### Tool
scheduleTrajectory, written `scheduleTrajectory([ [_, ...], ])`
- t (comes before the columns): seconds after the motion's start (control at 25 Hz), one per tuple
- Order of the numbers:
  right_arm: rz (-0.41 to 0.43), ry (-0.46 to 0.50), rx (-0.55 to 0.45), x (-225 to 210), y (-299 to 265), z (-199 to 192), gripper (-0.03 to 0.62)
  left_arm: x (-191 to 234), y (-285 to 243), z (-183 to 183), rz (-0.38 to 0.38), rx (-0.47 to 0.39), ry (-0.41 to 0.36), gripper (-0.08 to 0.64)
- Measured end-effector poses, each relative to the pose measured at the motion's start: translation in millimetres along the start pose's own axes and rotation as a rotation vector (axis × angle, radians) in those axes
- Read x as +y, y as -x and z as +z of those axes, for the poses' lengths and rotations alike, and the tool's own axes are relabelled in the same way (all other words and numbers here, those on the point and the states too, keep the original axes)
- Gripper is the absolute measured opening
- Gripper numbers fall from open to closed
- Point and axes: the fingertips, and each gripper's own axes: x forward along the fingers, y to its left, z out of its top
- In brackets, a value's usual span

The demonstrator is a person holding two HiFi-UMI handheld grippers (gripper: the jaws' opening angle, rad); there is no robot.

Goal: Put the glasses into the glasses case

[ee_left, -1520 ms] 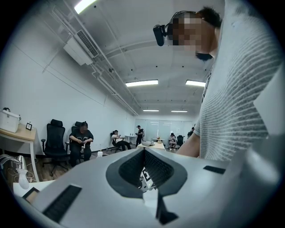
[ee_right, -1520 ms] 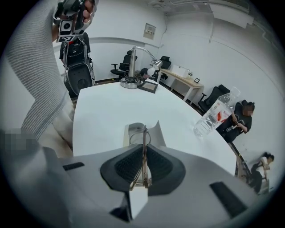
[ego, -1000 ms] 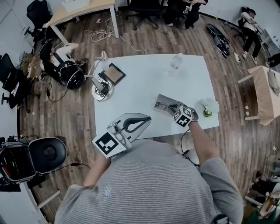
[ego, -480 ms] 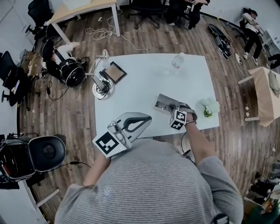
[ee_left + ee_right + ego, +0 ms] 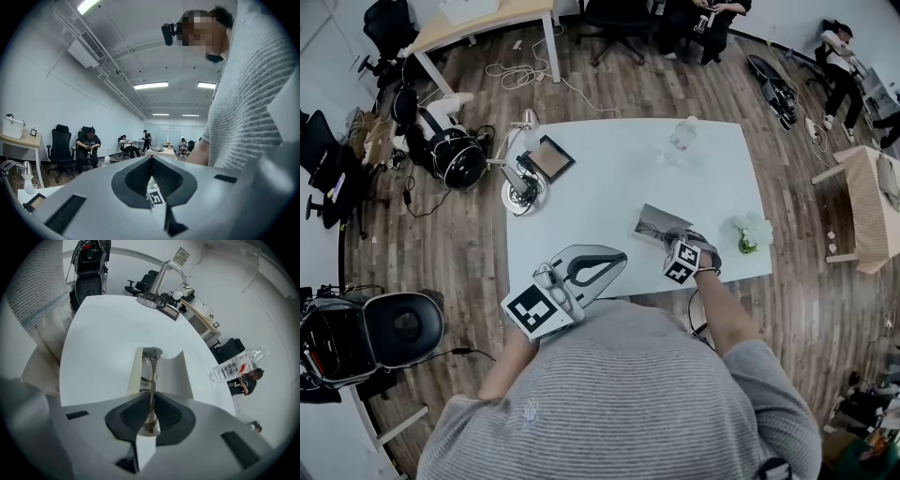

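The glasses are clamped between the pads of the right gripper, which is tilted steeply down over the white table. The thin frame is pinched edge-on in the narrow slit between the two pads. The rest of it is seen reaching forward past the fingertips, out over the open glasses case. The case is laid flat on the table directly ahead of the jaws. Whether the front of the glasses touches the case's lining cannot be told. The left gripper is held level, close to the person's striped shirt and well apart from the case. Its jaws are drawn together at the tips and nothing is gripped between them. A water bottle is seen on the table beyond the case.
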Motion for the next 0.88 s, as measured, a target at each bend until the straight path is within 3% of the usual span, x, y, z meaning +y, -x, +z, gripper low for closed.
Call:
scheduleTrajectory([
  [0.4,0.019,-0.020,0.042,2.5,0.3,-1.7,0.046,0.1,-1.9,1.3,-0.015,-0.004,0.004,0.012],
  [0.6,0.047,-0.138,0.001,-3.0,8.1,3.1,0.167,0.7,-0.6,-1.3,-0.019,-0.009,0.007,0.012],
  [0.88,-0.025,-0.234,-0.064,-14.7,31.6,4.6,0.170,0.9,-1.4,-1.1,-0.046,-0.016,0.015,0.012],
])
